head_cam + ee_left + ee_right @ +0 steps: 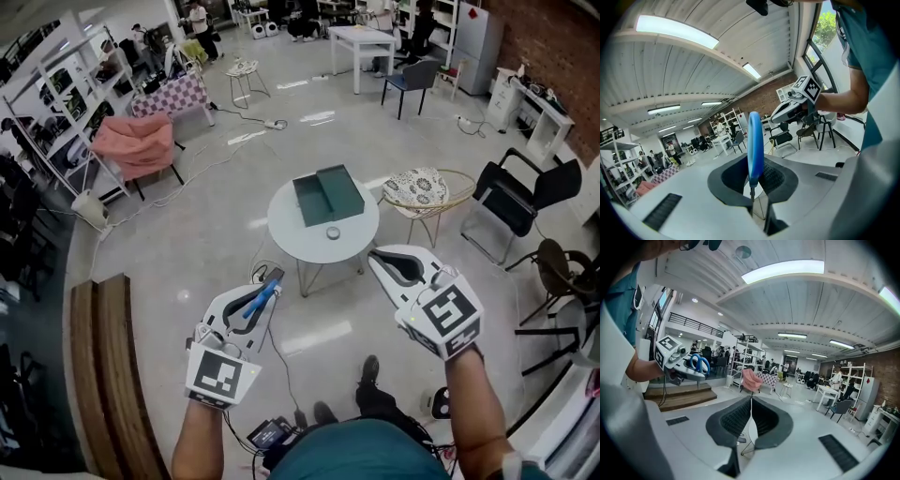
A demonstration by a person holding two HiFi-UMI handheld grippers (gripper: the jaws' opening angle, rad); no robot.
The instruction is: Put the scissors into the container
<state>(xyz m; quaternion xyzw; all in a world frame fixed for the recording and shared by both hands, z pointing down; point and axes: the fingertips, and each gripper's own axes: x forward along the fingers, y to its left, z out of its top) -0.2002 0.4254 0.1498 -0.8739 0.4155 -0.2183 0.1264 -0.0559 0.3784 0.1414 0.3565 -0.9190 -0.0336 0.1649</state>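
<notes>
- Your left tool (273, 279) is closed on the scissors (260, 299). In the left gripper view the blue handle loop stands on edge between the two pads.
- Your right tool (376, 254) is closed with nothing in it. In the right gripper view its pads meet along a thin line.
- Both tools hang in the air in front of you, well apart from the surface (298, 236), a round white one farther ahead.
- The container (304, 204), a green box open at the top, stands on the far half of this surface. A small round thing (333, 232) lies just before it; I cannot tell what it is.
- I judge that the pick-up is done and the step in hand is the carrying. The scissors are in your grip but not yet near the container.
- The next move calls for you to step closer and bring the left tool over the open container, low enough that the scissors will not bounce out.
- The scissors seem to be held by a narrow part, so move smoothly. A quick swing could let them turn or slip.
- Open the left tool only when the scissors are above the inside of the container, not above its rim.
</notes>
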